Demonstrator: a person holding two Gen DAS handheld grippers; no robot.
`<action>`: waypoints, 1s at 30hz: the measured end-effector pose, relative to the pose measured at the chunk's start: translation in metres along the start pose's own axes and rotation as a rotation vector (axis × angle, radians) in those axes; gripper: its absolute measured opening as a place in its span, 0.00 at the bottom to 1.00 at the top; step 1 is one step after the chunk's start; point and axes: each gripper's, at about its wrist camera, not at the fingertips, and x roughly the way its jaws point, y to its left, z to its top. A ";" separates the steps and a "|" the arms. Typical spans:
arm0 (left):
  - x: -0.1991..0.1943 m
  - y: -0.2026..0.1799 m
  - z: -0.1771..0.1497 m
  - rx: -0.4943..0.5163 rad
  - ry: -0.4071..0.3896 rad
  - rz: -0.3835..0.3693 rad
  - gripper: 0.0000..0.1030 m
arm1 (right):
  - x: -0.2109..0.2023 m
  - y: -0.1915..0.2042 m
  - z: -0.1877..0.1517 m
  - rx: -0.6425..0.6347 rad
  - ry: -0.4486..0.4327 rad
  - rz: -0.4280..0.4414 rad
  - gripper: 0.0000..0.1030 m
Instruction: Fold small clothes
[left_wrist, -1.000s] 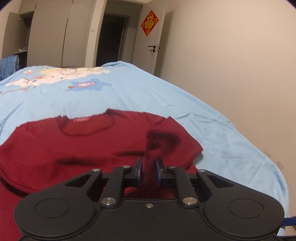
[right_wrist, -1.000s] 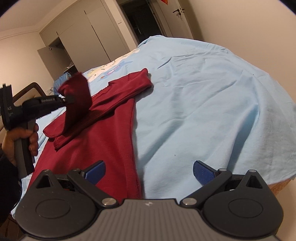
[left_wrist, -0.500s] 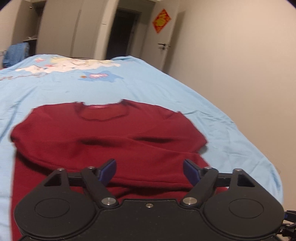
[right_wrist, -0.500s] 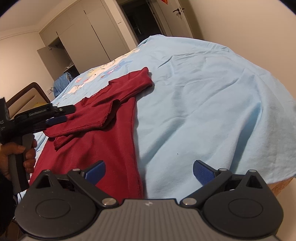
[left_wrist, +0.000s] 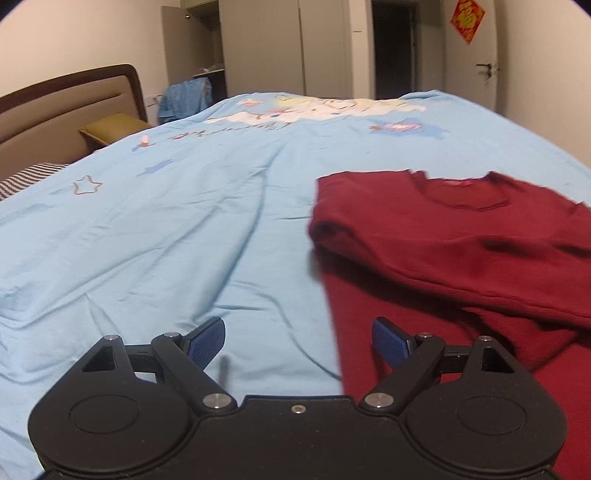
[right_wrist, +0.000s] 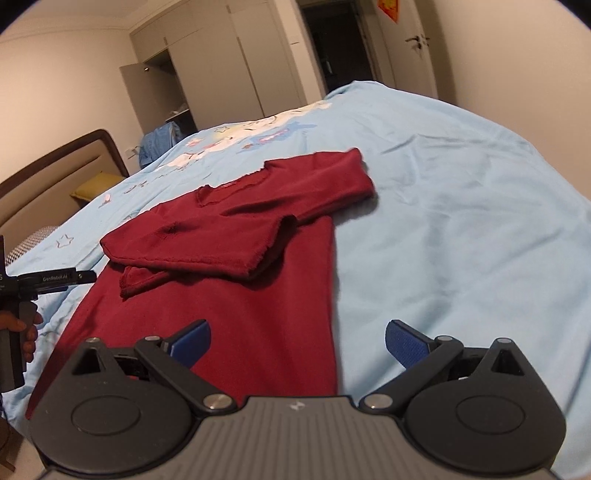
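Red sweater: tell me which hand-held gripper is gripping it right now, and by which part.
Neither. The left hand-held gripper and the right hand-held gripper are both open and empty; the red sweater lies on the bed with its sleeves folded across the chest.

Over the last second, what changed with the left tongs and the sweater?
The left tongs let go of the sleeve, which now lies folded across the red sweater, then opened and swung left over the sheet. The right tongs stayed open and empty.

Both wrist views low over bed, sharing red sweater
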 end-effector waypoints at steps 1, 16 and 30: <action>0.005 0.002 0.002 0.004 -0.003 0.011 0.85 | 0.007 0.003 0.005 -0.016 -0.001 -0.004 1.00; 0.068 -0.004 0.035 0.052 -0.139 0.012 0.85 | 0.092 0.034 0.053 -0.089 -0.001 -0.028 1.00; 0.086 0.028 0.033 -0.220 -0.109 -0.078 0.46 | 0.130 0.044 0.056 -0.110 0.015 -0.057 1.00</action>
